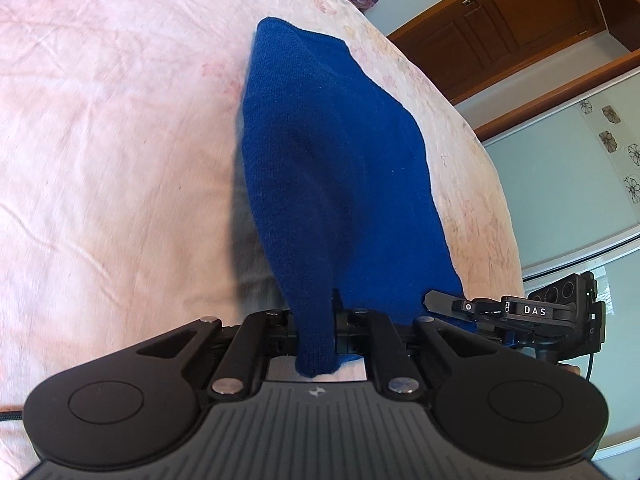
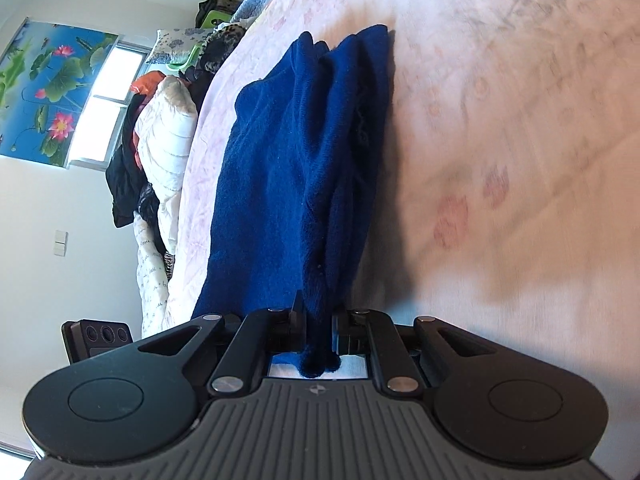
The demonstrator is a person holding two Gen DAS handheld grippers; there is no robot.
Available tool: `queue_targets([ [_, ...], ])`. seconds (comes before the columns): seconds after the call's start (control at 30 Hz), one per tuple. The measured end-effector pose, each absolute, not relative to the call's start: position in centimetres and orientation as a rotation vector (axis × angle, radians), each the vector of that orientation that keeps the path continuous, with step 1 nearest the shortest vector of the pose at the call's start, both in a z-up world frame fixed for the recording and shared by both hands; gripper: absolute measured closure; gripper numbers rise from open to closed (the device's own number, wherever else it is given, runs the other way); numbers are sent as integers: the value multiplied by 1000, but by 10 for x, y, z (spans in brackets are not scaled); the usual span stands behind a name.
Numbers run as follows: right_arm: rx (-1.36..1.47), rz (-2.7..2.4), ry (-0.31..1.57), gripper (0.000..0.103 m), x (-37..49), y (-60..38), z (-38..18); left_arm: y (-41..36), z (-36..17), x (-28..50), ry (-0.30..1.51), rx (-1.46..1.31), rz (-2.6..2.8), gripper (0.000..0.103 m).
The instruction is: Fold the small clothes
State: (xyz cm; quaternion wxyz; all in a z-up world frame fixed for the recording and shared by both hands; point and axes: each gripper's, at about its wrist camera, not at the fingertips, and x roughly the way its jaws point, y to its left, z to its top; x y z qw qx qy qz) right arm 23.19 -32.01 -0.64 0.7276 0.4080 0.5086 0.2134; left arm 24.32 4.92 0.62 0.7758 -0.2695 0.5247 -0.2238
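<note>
Fingers of both the left gripper (image 1: pixel 316 320) and right gripper (image 2: pixel 320 320) pinch the blue knit garment (image 1: pixel 332 168), seemingly lifted above the pink bedsheet (image 1: pixel 112 140).

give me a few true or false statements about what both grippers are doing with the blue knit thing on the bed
1. The left gripper has its jaws shut on the blue knit garment. True.
2. The right gripper is open and holds nothing. False: its jaws are shut on a bunched edge of the same garment.
3. The garment lies over a pale pink floral bedspread. True.
4. The garment is red. False: it is dark blue.
5. A lotus flower picture hangs on the wall in the right wrist view. True.
</note>
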Motion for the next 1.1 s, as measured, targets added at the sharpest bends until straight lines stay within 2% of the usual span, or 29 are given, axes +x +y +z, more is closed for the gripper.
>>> queue_targets([
  [1.1, 901, 459, 1139, 89, 178, -311, -11, 51, -2, 240, 1146, -537, -478, 93],
])
